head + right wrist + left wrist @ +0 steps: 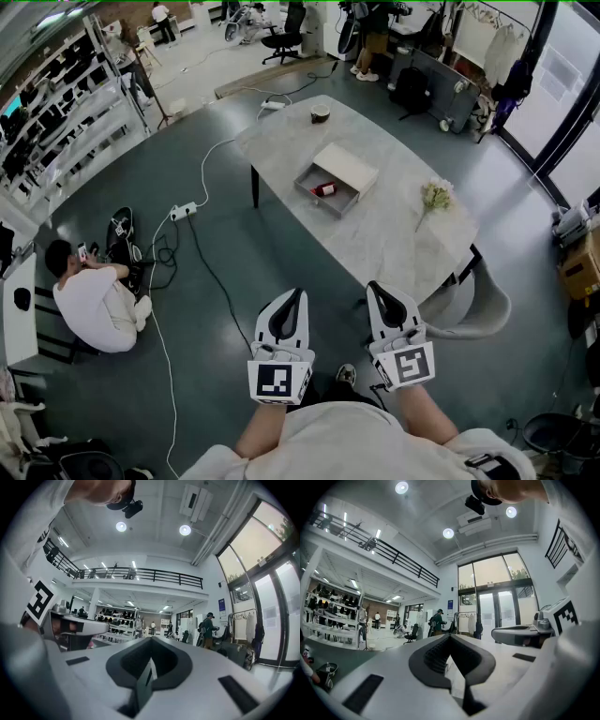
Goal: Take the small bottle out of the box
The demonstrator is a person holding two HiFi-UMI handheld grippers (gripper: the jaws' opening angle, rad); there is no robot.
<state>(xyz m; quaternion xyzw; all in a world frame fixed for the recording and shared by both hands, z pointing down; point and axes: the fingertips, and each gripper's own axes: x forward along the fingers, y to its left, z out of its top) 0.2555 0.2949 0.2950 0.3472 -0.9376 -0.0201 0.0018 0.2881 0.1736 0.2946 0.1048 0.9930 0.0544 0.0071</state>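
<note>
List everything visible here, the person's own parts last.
table: one, pale marbled, middle of the floor
box: one, grey with beige lid, mid-table
small bottle: one, red, inside the box
flowers: one bunch, pale, table's right side
round object: one, dark, table's far end
chair: one, grey, at the table's near right corner
power strips: two, white, floor left of and beyond the table
crouching person: one, white top, floor at left
left gripper: one, white, shut and empty, near the body
right gripper: one, white, shut and empty, beside it
</note>
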